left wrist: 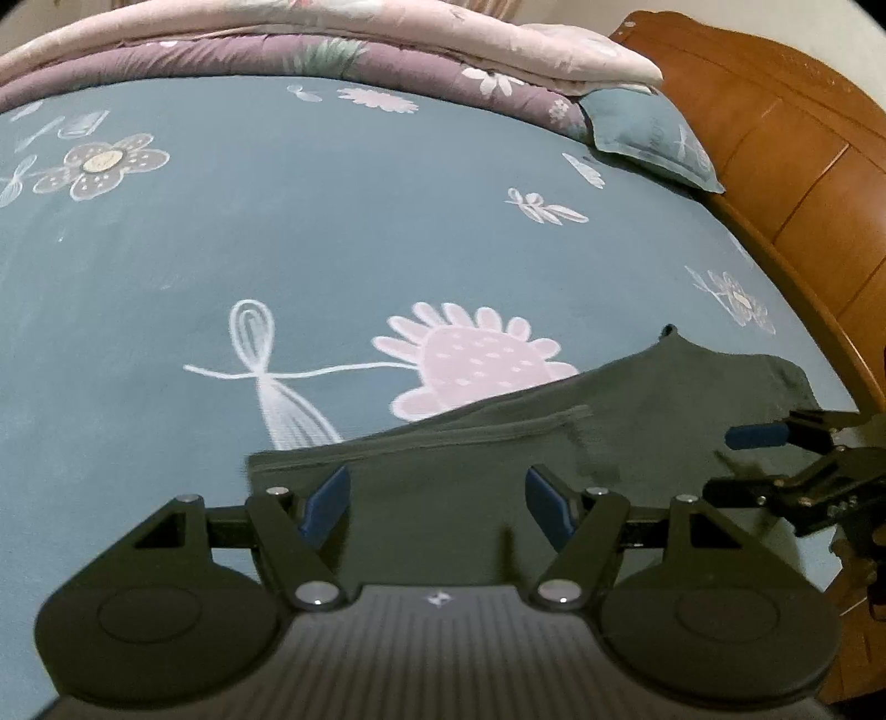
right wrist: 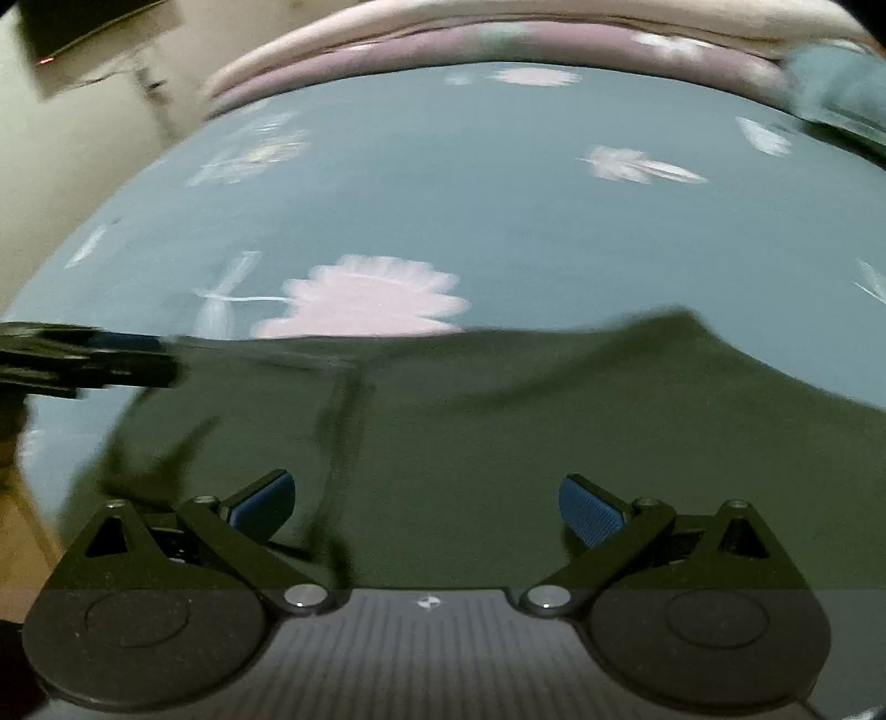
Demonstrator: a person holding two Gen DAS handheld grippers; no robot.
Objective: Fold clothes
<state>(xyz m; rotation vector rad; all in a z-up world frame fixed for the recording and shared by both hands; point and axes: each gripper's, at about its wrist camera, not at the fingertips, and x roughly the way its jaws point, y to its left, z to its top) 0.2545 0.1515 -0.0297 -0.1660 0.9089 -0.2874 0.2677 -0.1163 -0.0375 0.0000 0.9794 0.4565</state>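
A dark green garment point(left wrist: 637, 421) is lying spread on the bed's teal flower-print sheet point(left wrist: 332, 238), directly under and just ahead of the left claw point(left wrist: 437, 507), with a seam or hem line running across it beyond the fingertips and one corner peaking up farther ahead, to the claw's right. The cloth is looking only partly folded: a straight edge is showing to the claw's left, but the far side is still rumpled and wrinkles are being seen beneath the right claw point(right wrist: 426, 512), so further folds and smoothing are judged to be left. Both claws are being held tilted downward over the garment, side by side, the right claw appearing at the right edge of the left wrist view. The left claw's jaws are standing apart with nothing pinched between the blue pads point(left wrist: 326, 501); the right claw's jaws are likewise standing wide apart and empty, cloth only lying below them. Folded quilts point(left wrist: 332, 50) and a pillow point(left wrist: 648, 133) are lying well beyond both claws.
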